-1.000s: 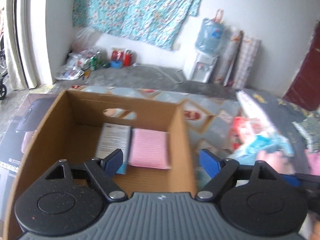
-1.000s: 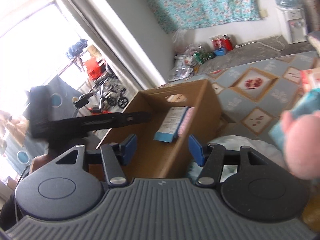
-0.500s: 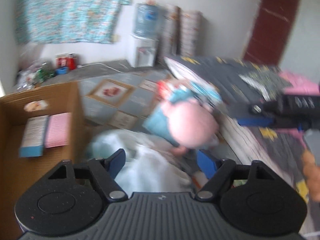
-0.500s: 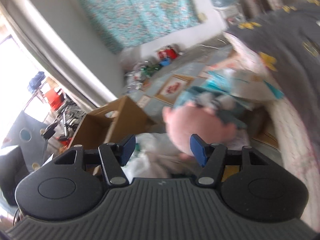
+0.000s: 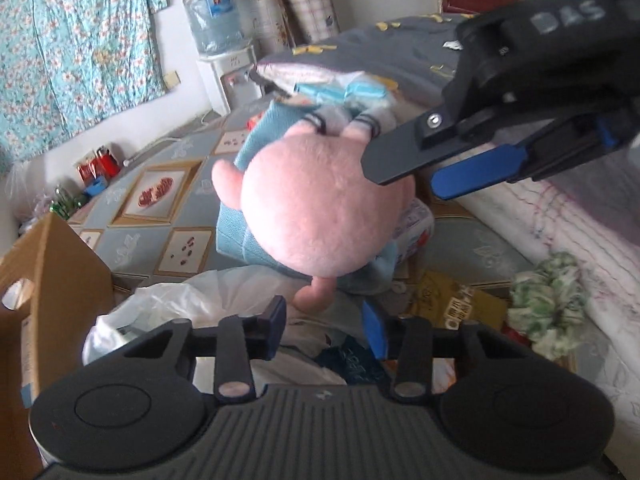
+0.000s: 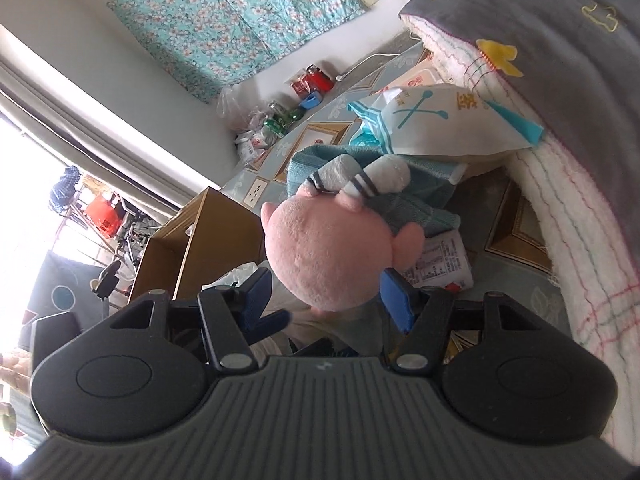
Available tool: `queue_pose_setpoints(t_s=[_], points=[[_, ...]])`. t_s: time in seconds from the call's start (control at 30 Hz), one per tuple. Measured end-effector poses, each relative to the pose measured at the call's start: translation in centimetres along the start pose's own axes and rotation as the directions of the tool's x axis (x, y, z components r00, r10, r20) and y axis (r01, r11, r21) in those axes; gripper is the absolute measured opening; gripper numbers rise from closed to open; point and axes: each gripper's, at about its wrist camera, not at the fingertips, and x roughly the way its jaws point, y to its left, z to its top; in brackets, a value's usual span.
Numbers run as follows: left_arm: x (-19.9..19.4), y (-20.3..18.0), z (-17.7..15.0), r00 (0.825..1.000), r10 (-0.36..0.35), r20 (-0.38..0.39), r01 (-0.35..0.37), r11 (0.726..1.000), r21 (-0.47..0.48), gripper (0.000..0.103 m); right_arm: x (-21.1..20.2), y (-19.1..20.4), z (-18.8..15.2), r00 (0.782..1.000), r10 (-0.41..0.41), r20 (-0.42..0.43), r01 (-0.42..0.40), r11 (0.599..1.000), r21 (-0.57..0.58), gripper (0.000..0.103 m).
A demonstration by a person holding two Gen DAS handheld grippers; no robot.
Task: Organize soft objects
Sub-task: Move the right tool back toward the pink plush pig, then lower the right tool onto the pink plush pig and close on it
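Fuzzy pink plush on the toy (image 5: 320, 208) just ahead of the matt black plastic left tool (image 5: 324, 330) with glossy blue pads, knitted teal cloth (image 5: 236, 236) behind, crinkled glossy white plastic bag (image 5: 176, 308) left of it, plain matt cardboard box (image 5: 60, 264) farther left.

1. One pink plush toy (image 5: 320, 208).
2. One cardboard box (image 5: 52, 264).
3. One white plastic bag (image 5: 180, 304).
4. One water jug (image 5: 216, 20) on one dispenser (image 5: 232, 76).
5. Two patterned rolls (image 5: 288, 4) against the wall.
6. One floral cloth (image 5: 72, 48) on the wall.
7. One green-and-white bunched cloth (image 5: 552, 300).
8. Two grippers: left gripper (image 5: 324, 328), right gripper (image 6: 324, 300).
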Motion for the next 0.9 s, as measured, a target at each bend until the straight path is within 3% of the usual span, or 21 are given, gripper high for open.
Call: queue_pose_setpoints(t_s=[0.27, 0.47, 0.73, 0.9], points=[[2.1, 0.5, 0.3, 1.0, 0.012, -0.013, -0.012, 1.0, -0.011, 0.029, 0.7, -1.0, 0.2, 1.0, 0.022, -0.004, -0.022, 0.999, 0.023, 0.06], [2.1, 1.1, 0.5, 1.0, -0.015, 0.0, 0.015, 0.997, -0.076, 0.018, 0.1, -1.4, -0.1, 1.0, 0.023, 0.011, -0.023, 0.999, 0.039, 0.06], [-2.3, 2.4, 0.5, 0.996, -0.08, 0.045, 0.087, 0.979, -0.182, 0.014, -1.9, -1.0, -0.5, 0.999, 0.025, 0.043, -0.026, 0.999, 0.029, 0.06], [-5.4, 3.7, 0.9, 0.985, -0.149, 0.088, 0.169, 0.944, -0.285, 0.013, -2.3, -1.1, -1.1, 0.998, 0.031, 0.049, -0.033, 0.999, 0.043, 0.06]])
